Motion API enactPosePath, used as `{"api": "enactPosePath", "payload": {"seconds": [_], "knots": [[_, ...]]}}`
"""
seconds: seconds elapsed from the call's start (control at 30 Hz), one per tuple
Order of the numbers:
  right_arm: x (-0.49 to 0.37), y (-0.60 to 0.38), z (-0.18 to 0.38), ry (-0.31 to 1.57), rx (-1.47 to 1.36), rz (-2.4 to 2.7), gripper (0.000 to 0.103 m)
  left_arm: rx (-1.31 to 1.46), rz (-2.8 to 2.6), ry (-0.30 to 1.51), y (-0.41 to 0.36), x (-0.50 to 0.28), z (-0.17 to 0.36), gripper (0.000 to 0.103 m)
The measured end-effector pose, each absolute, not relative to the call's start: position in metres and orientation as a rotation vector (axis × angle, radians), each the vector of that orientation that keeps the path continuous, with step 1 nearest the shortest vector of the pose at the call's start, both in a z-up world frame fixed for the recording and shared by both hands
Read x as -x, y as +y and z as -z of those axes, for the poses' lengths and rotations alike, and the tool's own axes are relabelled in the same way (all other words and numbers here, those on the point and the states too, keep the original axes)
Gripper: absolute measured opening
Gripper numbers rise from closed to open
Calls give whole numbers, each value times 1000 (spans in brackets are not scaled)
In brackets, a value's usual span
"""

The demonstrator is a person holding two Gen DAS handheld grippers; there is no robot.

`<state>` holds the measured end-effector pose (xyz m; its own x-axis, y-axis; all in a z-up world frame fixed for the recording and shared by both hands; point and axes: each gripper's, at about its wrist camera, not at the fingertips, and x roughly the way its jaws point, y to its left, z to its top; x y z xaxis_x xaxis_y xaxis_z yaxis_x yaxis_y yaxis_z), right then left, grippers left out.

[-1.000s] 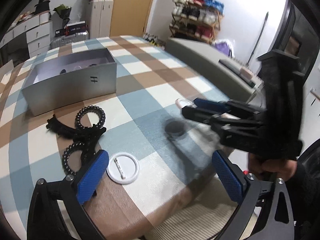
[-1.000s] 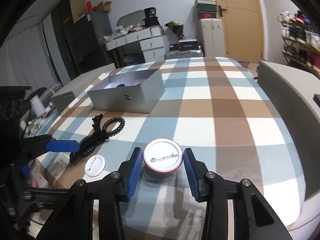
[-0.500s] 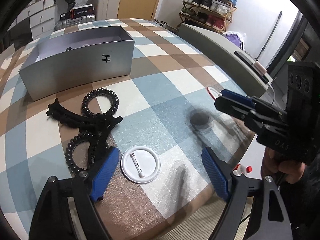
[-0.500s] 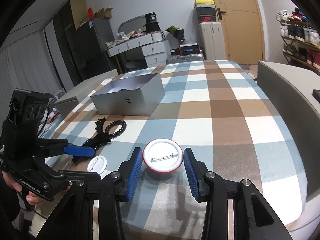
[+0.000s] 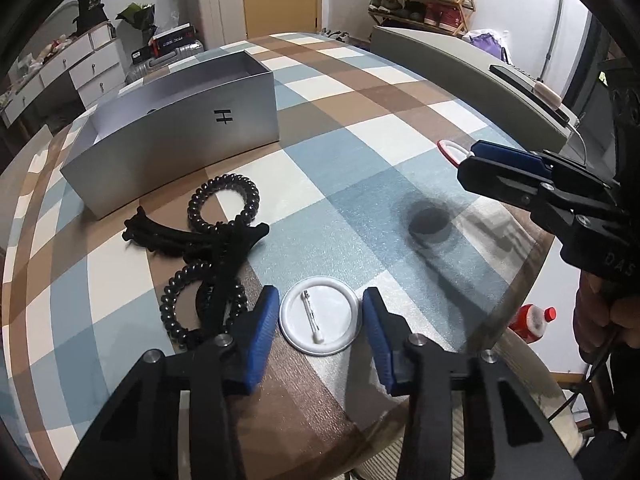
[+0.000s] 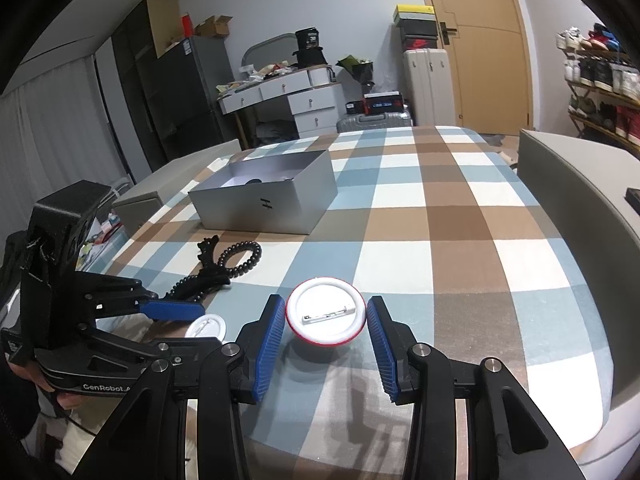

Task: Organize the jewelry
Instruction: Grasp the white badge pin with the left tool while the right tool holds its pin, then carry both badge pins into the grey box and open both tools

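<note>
Our left tool [image 5: 320,320] has narrowed and is closing around the white round pin badge [image 5: 319,320] near the open grey box [image 5: 180,136]; our right tool [image 6: 326,320] holds a red-rimmed badge [image 6: 326,314].

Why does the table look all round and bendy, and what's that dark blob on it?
Left wrist view: the fisheye lens bends the checked tablecloth into a dome; the dark blob looks like a shadow cast under the red-rimmed badge in the right claw. Right wrist view: corners go black, and the door frame bows.

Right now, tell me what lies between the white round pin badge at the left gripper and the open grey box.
The black spiral hair ties and black hair claws lie on the cloth between the white badge and the grey box; lifted over them, nothing blocks.
</note>
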<state>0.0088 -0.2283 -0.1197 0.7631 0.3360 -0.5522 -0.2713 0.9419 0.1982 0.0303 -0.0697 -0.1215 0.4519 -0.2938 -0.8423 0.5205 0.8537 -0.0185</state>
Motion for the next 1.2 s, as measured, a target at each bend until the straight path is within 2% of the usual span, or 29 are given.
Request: {"api": "enactPosePath", "payload": {"seconds": [0.27,0.53,0.83,1.2], "knots": [[-8,-226,116,618,-105,-326,41,-233,498,987,-69,-27,115,37],[-16,-220,105,616,-118,-357,41,-188,461,876,-53,-28,80,37],[-47,-200,83,581,-115,-419,41,-74,348,774,-14,-64,46,37],[-100,-172,63,544,-134,-472,41,-7,300,750,8,-103,46,37]]}}
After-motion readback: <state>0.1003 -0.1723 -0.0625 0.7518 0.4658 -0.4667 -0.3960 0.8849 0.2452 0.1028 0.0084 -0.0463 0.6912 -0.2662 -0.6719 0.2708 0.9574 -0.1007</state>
